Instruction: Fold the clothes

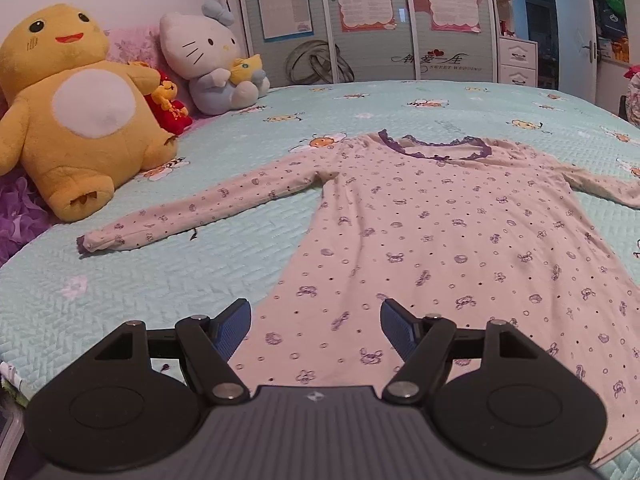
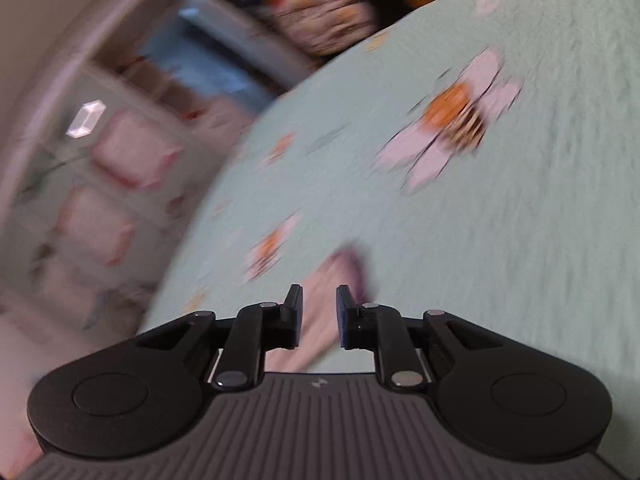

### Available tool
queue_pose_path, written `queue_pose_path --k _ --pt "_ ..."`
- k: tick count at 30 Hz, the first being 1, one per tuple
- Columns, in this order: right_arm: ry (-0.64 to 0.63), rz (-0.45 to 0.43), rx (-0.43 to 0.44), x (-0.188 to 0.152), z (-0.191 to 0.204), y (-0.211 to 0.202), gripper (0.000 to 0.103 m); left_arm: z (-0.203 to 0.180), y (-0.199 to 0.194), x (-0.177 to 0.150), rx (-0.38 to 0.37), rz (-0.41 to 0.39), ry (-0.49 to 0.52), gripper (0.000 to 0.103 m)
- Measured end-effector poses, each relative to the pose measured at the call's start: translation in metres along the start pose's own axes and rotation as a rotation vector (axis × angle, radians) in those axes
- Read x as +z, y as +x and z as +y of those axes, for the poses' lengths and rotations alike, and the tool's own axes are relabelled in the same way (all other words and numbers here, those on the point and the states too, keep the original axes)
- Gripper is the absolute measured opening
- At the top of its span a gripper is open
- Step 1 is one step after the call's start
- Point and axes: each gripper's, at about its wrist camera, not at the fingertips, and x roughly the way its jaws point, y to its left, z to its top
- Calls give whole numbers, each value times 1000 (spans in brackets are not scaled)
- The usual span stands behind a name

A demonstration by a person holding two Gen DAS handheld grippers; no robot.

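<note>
On mint bedspread (image 1: 360,104): pink top (image 1: 440,240)

Pink nightshirt (image 1: 440,240) spread flat on bed (image 1: 200,272), left gripper (image 1: 316,320) agape, perhaps touching hem

bed: mint quilted bedspread (image 1: 248,128) with bee prints
wardrobe: grey doors (image 1: 368,56) carrying pink posters
doorway: right, lit blue

A pale pink long-sleeved top (image 1: 432,232), printed with small purple figures and dots, lies flat and face up on the bed (image 1: 200,276), sleeves spread sideways, its purple lace neckline toward the far edge of the bed
</note>
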Motion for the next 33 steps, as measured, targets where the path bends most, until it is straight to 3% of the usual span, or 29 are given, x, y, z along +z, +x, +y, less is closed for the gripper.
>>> queue_pose_path --k 2,7,10,13,21,25,29,31,33 --pt "-39 101 91 -40 13 -23 37 11 -5 -1 -2 3 -25 75" --pt "-145 380 246 -148 55 -70 41 43 -17 -14 -15 41 -84 77" --pt "-171 526 243 -202 64 -78 41 59 -16 -25 -23 88 -123 77" --pt "-190 627 205 -234 64 -74 41 74 -13 -35 -32 120 -163 77" --pt "-161 689 231 -259 70 -68 40 109 1 -41 -28 165 -321 78" --pt "-159 703 226 -265 71 -64 22 124 8 -39 -32 190 -383 78" --pt "-138 714 233 -265 66 -63 22 132 21 -40 -76 238 -403 80" --pt "-121 718 237 -265 63 -63 21 136 31 -42 -72 285 -415 80" --pt "-110 721 240 -264 60 -63 22 142 29 -44 -26 273 -447 80"
